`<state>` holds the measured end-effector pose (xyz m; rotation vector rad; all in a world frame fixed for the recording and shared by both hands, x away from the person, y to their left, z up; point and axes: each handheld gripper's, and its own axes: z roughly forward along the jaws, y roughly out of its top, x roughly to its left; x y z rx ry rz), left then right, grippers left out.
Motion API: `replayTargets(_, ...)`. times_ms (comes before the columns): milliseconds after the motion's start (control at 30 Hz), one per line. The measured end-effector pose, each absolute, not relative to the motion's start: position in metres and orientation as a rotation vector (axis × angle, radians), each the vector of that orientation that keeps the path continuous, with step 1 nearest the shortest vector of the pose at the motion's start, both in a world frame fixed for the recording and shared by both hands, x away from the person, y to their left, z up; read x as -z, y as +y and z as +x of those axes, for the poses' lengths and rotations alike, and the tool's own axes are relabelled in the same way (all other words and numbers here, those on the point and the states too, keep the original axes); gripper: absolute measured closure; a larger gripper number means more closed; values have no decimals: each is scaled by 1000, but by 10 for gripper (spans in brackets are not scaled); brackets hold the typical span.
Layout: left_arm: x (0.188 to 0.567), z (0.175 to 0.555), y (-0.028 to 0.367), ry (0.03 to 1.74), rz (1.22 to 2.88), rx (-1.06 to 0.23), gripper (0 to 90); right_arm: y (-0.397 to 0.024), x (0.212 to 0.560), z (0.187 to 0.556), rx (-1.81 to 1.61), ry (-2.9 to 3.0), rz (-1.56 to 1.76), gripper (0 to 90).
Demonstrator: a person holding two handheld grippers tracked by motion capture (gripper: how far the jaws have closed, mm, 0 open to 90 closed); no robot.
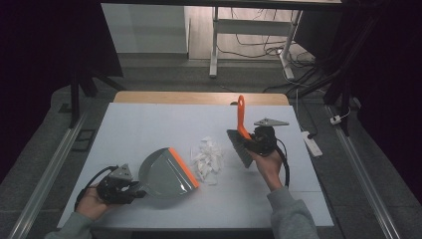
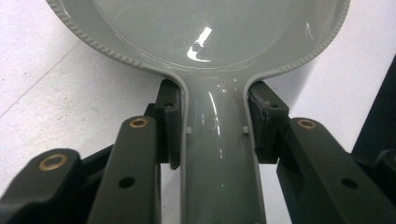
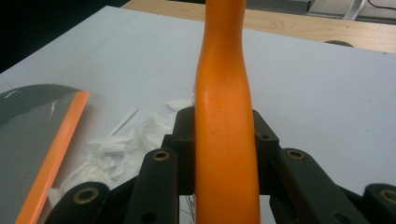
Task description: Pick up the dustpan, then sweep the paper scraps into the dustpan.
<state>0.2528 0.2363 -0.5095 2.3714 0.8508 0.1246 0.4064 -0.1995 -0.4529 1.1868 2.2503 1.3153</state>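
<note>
Dustpan (image 1: 164, 174) sits near-left on the white table (image 1: 149, 124), grey with an orange lip (image 1: 183, 166) facing right toward the paper scraps (image 1: 208, 158). Left gripper (image 1: 133, 191) is clamped on the dustpan's handle; in the left gripper view both pads (image 2: 169, 123) press the grey handle (image 2: 219, 154) from either side, just behind where it widens into the pan (image 2: 201, 32). Pan lies flat on the table.

Hand brush (image 1: 242, 139) is at right-centre, just right of the scraps, orange handle (image 1: 241, 117) pointing up and away, dark bristles (image 1: 240, 149) low and angled toward the pile. Right gripper (image 1: 253, 142) grips the brush handle; in the right gripper view its 2 jaws close on the orange handle (image 3: 224, 130) from both sides.

Scraps lie in 1 loose white heap between the dustpan lip and the bristles, touching neither as far as I can tell. Right gripper view also shows the pile (image 3: 116, 149) and the orange lip (image 3: 56, 154) off to its left. Wooden table edge (image 1: 199, 97) runs along the far side.
</note>
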Motion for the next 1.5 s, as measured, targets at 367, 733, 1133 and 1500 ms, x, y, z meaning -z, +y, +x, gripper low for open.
replayTargets(367, 514, 254, 230, 827, 2392, -101, 618, -188, 464, 425, -1289, 2255, 1234, 704)
replayTargets(733, 514, 255, 230, 827, 2387, -85, 618, -174, 465, 436, -1271, 2278, 1223, 704)
replayTargets(1133, 516, 256, 225, 814, 2400, -74, 618, -147, 470, 449, -1165, 2326, 1178, 704)
replayTargets(1500, 517, 259, 224, 824, 2401, -54, 618, -136, 482, 455, -1128, 2360, 1187, 704)
